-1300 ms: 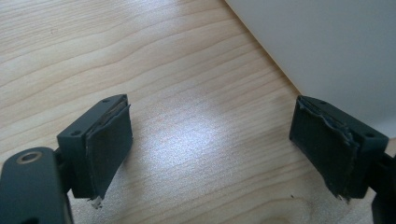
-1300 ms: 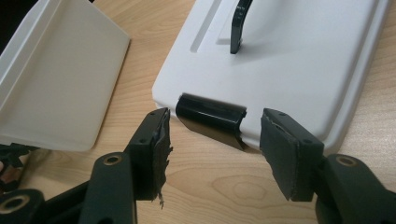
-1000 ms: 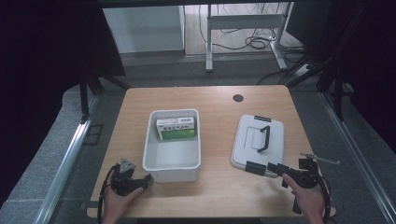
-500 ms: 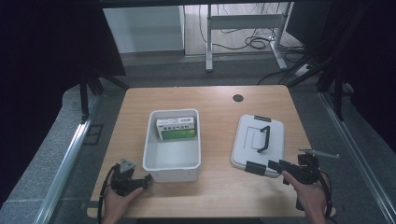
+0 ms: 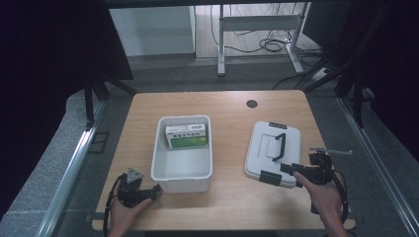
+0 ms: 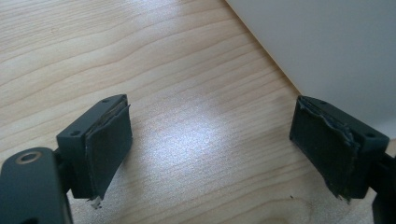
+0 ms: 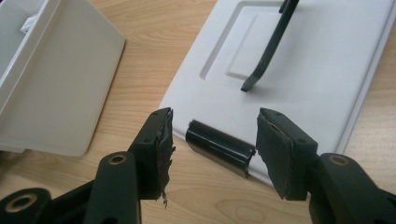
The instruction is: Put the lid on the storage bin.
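While hovering at five o'clock on the table (image 5: 232, 106), right gripper (image 7: 212, 140) spread wide, jaws either side of the lid's black latch (image 7: 219, 147), not yet clenched. Lid (image 5: 274, 153) flat at three o'clock, beside the open bin (image 5: 184, 148). Left gripper (image 6: 210, 149) released, empty, at seven o'clock. Judged step: reaching to grasp; next, a firm clench on the latch edge.

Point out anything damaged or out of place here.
The pads on the right gripper are frayed at the edges. The lid lies flat on the table beside the open bin, not on it.
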